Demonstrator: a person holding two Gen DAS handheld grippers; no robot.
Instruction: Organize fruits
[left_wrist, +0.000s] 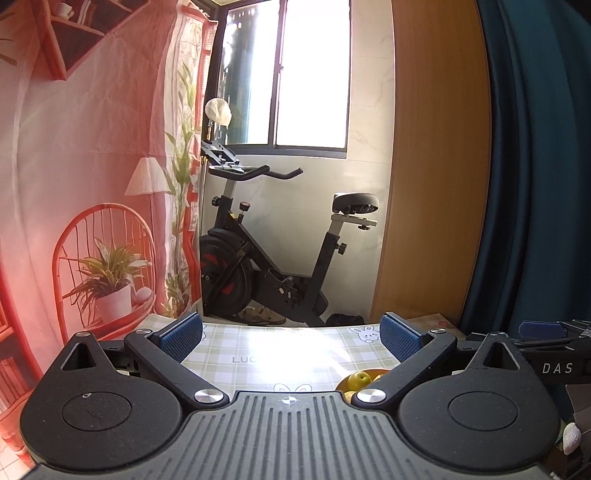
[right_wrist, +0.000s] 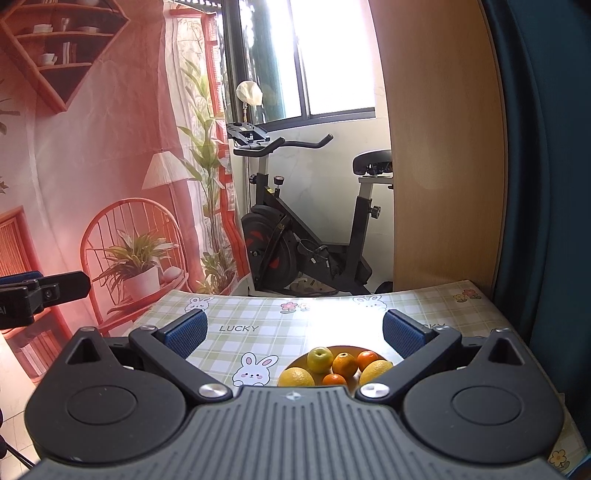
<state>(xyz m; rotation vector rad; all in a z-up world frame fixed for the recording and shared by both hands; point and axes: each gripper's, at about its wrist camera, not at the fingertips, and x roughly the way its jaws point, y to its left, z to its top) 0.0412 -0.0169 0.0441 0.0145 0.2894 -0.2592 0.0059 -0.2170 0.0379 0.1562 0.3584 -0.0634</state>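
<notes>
Left tongs (left_wrist: 290, 338), right tongs (right_wrist: 293, 332) spread wide, holding nothing, touching nothing.

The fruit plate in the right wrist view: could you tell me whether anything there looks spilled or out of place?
Nothing stands out: the apple, oranges and lemons all sit on the plate, none on the tablecloth.

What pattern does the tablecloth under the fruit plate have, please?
The tablecloth is a pale green-and-white check printed with cartoon rabbits, small flowers and "LUCKY"; clearest in the right wrist view.
</notes>
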